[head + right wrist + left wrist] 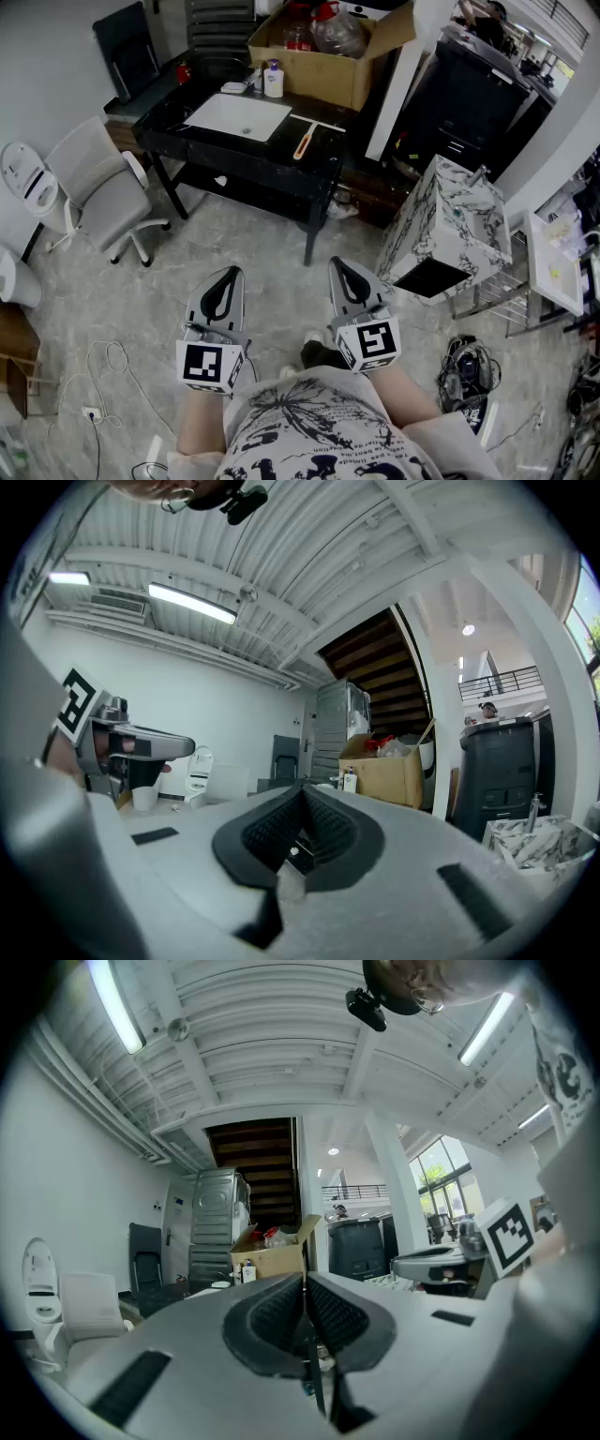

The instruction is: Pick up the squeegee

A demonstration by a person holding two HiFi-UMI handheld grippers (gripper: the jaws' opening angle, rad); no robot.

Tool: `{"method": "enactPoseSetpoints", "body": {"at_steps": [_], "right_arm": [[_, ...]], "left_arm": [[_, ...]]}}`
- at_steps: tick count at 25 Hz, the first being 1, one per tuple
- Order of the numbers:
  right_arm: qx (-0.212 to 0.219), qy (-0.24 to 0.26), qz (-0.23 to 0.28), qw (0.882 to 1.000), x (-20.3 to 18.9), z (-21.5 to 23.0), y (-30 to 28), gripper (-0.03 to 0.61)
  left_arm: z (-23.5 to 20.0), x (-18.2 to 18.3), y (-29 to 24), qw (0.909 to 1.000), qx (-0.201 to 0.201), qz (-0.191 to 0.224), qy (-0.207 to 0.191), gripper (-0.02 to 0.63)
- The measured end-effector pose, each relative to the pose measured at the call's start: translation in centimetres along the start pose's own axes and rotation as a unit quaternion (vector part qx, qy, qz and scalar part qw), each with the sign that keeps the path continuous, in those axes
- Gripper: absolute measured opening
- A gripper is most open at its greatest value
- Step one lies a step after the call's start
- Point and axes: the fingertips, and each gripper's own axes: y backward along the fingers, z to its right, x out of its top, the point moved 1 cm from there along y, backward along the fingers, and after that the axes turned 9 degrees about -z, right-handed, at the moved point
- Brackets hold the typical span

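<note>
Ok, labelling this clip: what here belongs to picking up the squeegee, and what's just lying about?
Job: orange-handled squeegee; black table under it; left gripper; right gripper.
Lying about: brown cardboard box; white plastic bottle; grey office chair.

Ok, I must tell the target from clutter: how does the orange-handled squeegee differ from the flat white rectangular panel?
The orange-handled squeegee is a slim T-shape with a pale blade; the flat white rectangular panel is broad and plain white. The squeegee lies towards the right end in the head view, the panel near the middle. Both lie flat on the black table.
</note>
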Motion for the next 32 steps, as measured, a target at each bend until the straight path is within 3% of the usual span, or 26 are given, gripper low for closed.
{"method": "enactPoseSetpoints", "body": {"at_steps": [18,26,32], "right_arm": [[0.013,-0.024,-0.003,1.0,-0.2,-0.6,-2.2,-0.011],[0.027,-0.048,-0.019,0.998,-1.6,0.5,-6.7,-0.011],[0.036,-0.06,-0.024,0.997,-1.5,2.3,-13.1,-0.011]], "left_arm": [[-1.7,-1.8,0.2,0.9998,0.011,-0.01,0.014,0.012],[-4.0,-2.4,-2.3,0.999,0.033,-0.024,0.02,0.012],[-7.6,-2.7,-6.8,0.9981,0.049,-0.034,0.017,0.012]]}}
